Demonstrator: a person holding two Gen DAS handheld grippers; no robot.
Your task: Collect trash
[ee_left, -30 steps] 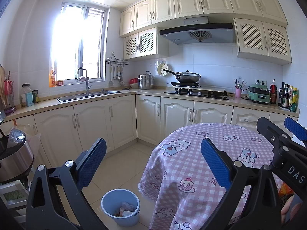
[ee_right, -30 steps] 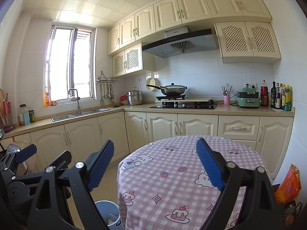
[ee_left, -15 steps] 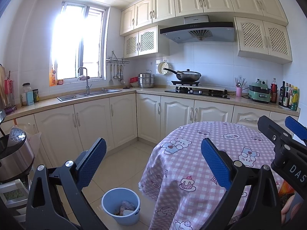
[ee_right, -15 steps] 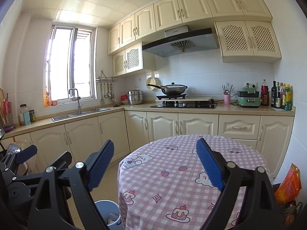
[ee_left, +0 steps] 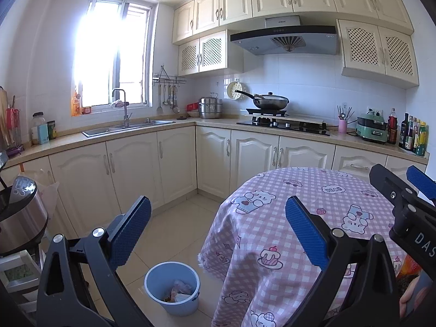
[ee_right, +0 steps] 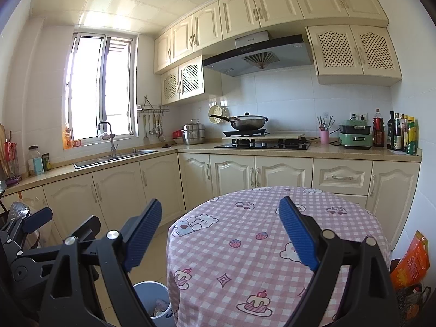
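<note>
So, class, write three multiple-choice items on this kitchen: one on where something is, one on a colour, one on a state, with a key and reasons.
1. Where is the blue bin?
A. on the floor beside the round table
B. on the counter
C. in the sink

2. What colour is the utensil cup on the counter?
A. green
B. pink
C. black

3. How is the right claw?
A. shut on a bag
B. shut on nothing
C. open, holding nothing

Key: 1 A, the bin stands on the tiles at the tablecloth's edge; 2 B, the cup by the stove is pink; 3 C, its blue pads stand wide apart with nothing between them.
</note>
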